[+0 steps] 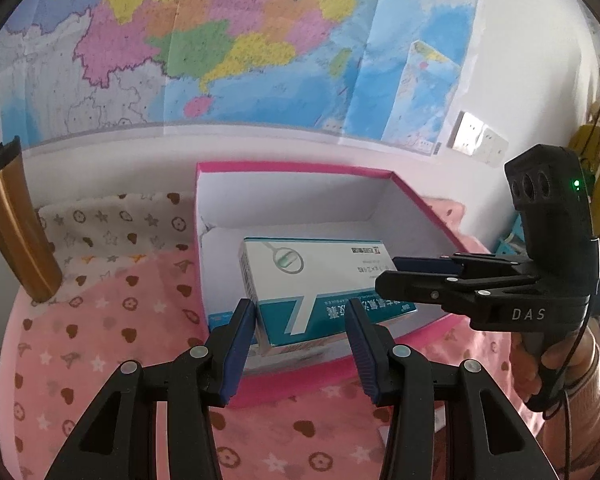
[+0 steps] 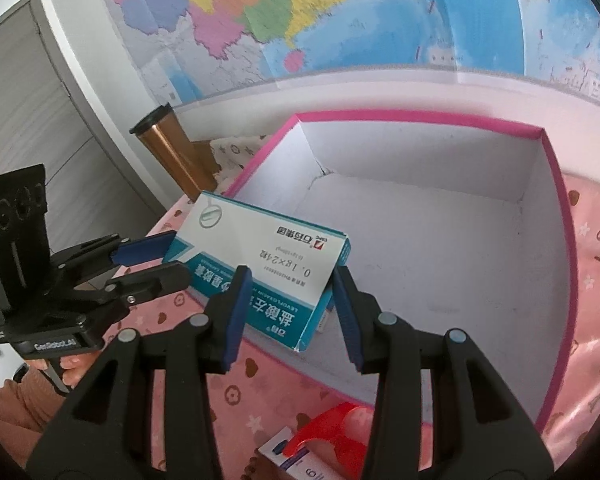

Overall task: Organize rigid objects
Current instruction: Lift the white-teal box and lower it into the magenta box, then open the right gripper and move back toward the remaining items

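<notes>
Left to right, on a surface covered by a pink patterned cloth: a bronze-coloured tumbler stands near the far left edge, against the wall.

The left gripper has its blue pads narrowly parted and pressed on one end of a white-and-teal medicine carton. In the right wrist view those pads clamp the carton's left end.

The carton is held tilted over the near left corner of a pink-rimmed open box, partly above the box's white interior. The box stands toward the far edge of the cloth, below a wall map.

The right gripper has its jaws at a similar narrow gap, closed on the carton's opposite end; a hand grips its handle.

At the near edge, a red object lies on a smaller packet; identity of both unclear.
</notes>
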### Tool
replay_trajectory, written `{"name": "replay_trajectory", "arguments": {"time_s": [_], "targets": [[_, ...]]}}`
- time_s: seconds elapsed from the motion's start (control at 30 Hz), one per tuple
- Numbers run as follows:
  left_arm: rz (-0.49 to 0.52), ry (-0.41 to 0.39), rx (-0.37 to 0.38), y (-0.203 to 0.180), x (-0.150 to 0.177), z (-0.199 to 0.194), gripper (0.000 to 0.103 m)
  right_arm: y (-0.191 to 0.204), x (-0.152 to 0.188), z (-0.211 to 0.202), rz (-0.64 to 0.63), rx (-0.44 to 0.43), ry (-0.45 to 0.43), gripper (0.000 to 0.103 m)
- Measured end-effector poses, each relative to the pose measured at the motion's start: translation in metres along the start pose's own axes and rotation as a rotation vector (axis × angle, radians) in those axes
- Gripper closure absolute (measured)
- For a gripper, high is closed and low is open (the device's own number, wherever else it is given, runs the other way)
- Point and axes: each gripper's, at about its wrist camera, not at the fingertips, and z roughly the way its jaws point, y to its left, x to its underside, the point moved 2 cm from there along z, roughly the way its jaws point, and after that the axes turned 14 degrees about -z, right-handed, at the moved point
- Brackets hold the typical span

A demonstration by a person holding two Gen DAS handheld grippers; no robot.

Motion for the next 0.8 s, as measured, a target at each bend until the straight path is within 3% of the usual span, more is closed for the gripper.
{"name": "replay_trajectory", "arguments": {"time_s": [0.37,0.6,0.8], "targets": [[0.013,0.024,-0.080,0.010,0.002,0.019,0.057,-0.012,0.004,0.036,0.044,-0.029,0.065,0.058],[0.025,-0.007,-0.107,0.008,-0.003,0.014,0.057,-0.012,0.010,0.060,0.065,-0.059,0.119,0.058],[0.032,-0.048,-0.107,0.005,0.002,0.000,0.057,-0.009,0.012,0.051,0.067,-0.049,0.096,0.058]]}}
